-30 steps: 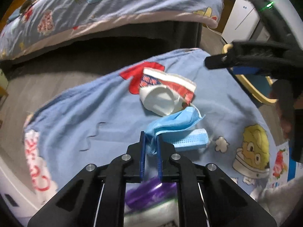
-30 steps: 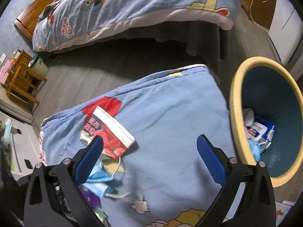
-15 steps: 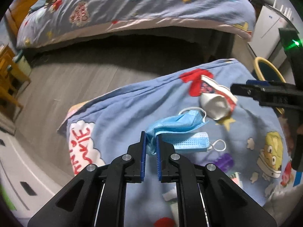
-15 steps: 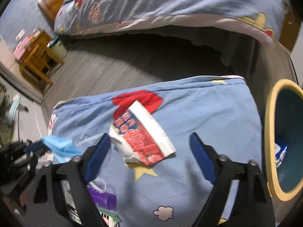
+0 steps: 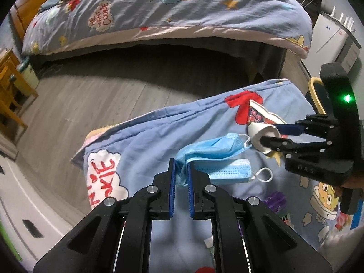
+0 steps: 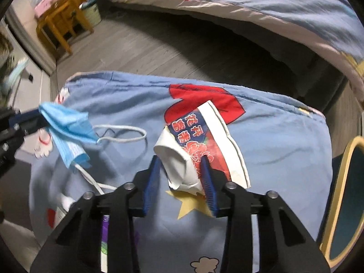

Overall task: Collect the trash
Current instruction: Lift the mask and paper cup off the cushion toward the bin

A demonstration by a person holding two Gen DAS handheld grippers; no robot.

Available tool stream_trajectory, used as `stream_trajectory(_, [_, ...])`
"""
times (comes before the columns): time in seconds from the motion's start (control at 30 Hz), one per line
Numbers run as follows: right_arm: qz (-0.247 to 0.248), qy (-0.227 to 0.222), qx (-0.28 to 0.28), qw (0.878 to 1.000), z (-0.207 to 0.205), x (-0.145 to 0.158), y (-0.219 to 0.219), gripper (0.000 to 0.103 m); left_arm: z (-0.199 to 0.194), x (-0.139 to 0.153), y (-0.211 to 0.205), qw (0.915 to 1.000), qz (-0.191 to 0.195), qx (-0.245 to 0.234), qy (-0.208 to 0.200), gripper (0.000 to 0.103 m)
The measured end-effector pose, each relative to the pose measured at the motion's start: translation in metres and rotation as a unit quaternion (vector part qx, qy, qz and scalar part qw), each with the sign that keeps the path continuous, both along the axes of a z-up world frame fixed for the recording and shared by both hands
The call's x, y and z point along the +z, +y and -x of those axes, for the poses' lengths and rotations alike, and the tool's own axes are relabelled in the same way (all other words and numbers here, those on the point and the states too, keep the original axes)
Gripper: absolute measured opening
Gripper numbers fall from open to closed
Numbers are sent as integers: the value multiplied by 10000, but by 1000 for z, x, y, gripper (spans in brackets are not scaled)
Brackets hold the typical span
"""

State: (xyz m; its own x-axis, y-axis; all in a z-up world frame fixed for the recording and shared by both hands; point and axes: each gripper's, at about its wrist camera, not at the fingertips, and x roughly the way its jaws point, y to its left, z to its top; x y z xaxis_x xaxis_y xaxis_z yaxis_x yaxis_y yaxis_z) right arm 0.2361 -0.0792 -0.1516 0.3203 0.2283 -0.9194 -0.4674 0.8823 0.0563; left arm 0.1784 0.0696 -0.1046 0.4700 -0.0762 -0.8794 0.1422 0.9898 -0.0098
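a crushed paper cup [image 6: 195, 150] is caught between the closing right gripper [image 6: 180, 166], while blue masks [image 5: 211, 157] are clamped in the left gripper [image 5: 180, 175], the bin [image 6: 341, 195] lying rightward.

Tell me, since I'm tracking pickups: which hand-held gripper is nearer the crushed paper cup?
Right: jaws closing around the crushed paper cup. Left holds the blue face mask beside it.

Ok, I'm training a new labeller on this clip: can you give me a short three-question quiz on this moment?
1. What does the left gripper pinch?
2. True or false: the crushed red-and-white paper cup lies between the right gripper fingers.
3. The yellow-rimmed teal bin is: A) on the bed, B) beside the blue cartoon-print sheet.

Key: 1. the light blue face mask; 2. true; 3. B.
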Motion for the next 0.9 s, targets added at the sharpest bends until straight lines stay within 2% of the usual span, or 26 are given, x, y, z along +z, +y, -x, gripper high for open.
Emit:
stream_trajectory(0.03, [-42, 47, 13, 10000, 0, 2, 0, 19, 0, 0, -1, 10000, 1, -11, -8, 10])
stream_trajectory(0.1, [-66, 76, 5, 9999, 2, 5, -2, 15, -1, 1, -3, 10000, -16, -49, -30, 10])
stream_trajectory(0.3, [-73, -84, -17, 9999, 10, 26, -12, 15, 1, 7, -15, 9998, -54, -168, -124, 10])
stream_trajectory(0.63, [-297, -553, -236, 9978, 30, 82, -45, 15, 11, 35, -47, 9979, -2, -456, -455, 10])
stream_trajectory(0.9, [-348, -787, -432, 9954, 45, 107, -89, 15, 18, 53, -86, 9950, 8, -743, -663, 10])
